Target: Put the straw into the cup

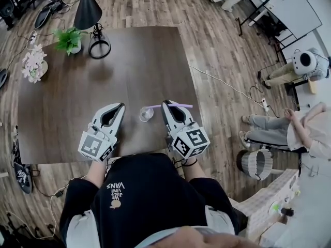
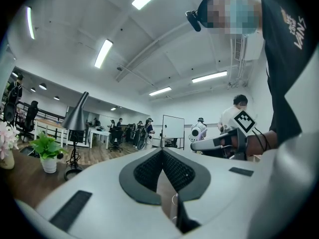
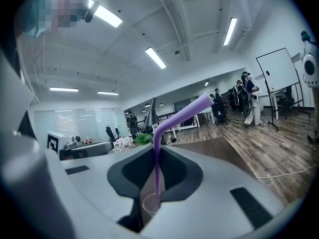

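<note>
A small clear cup [image 1: 146,114] stands on the dark wooden table [image 1: 67,102], between my two grippers near the front edge. My right gripper [image 1: 166,104] is shut on a purple bendy straw [image 1: 155,107]. The straw lies level across the jaw tips, one end reaching left over the cup. In the right gripper view the straw [image 3: 179,116] runs through the jaws of the right gripper [image 3: 157,151], its lower end at the rim of the cup [image 3: 148,203]. My left gripper [image 1: 121,106] is just left of the cup, its tips together and holding nothing. The left gripper [image 2: 162,151] shows the same in its own view.
At the table's far left stand a black lamp [image 1: 88,9], a green potted plant [image 1: 70,39] and white flowers [image 1: 33,63]. On the floor to the right are a woven basket [image 1: 256,163], a white cable [image 1: 222,84] and a seated person [image 1: 279,128].
</note>
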